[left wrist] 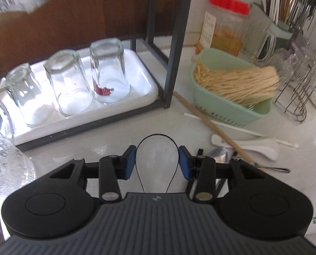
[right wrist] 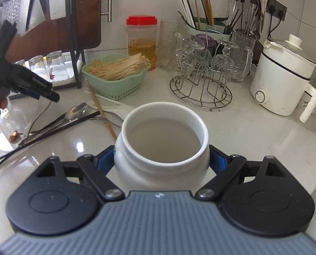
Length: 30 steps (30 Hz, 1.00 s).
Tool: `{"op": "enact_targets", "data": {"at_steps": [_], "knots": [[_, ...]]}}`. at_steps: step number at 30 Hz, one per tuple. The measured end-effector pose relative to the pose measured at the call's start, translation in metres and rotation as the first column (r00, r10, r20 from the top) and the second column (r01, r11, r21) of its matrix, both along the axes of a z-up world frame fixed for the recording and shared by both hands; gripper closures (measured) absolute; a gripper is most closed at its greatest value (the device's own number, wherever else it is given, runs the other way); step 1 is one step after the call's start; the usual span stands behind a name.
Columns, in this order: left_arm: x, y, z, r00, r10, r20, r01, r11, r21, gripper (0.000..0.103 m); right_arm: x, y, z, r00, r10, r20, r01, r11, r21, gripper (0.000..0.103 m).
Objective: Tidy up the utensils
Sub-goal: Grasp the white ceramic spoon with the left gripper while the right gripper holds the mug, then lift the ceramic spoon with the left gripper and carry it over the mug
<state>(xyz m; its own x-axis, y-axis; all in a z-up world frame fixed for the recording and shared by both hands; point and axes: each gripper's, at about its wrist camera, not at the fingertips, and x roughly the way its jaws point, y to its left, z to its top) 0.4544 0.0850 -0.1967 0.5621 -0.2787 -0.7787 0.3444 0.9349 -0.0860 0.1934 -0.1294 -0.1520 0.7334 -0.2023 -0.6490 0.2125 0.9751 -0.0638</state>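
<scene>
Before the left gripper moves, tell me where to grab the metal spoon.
Grip the spoon at mid-handle, from above, fingers across its width. It lies flat on the counter; its bowl is too wide and curved. The handle's far end lies tangled with black chopsticks.

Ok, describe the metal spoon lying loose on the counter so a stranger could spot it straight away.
Start at the mint-green basket of pale sticks on the white countertop. In front of it, left of the white ceramic jar gripped by the right gripper, lies a loose pile of utensils. The metal spoon is the shiny silver one, bowl toward the basket, unlike the wooden chopstick and white ceramic spoon beside it.
</scene>
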Motion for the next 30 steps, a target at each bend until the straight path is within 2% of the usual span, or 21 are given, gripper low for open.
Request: {"op": "enact_targets", "data": {"at_steps": [10,19,30], "knots": [[-0.046,-0.015,0.049,0.998,0.014,0.064,-0.013,1.000,-0.024,0.055,0.003,-0.005,0.002,0.996,0.091,-0.018,-0.090,0.996,0.010,0.012],[-0.077,-0.034,0.061,0.994,0.067,0.088,-0.068,0.998,0.006,0.055,0.006,-0.012,0.001,0.982,0.189,-0.002,-0.189,0.982,0.009,0.012],[-0.094,-0.044,0.086,0.989,0.103,0.111,-0.101,0.995,-0.021,0.055,0.012,-0.019,-0.001,0.963,0.270,0.009,-0.270,0.963,0.012,0.012]]}}
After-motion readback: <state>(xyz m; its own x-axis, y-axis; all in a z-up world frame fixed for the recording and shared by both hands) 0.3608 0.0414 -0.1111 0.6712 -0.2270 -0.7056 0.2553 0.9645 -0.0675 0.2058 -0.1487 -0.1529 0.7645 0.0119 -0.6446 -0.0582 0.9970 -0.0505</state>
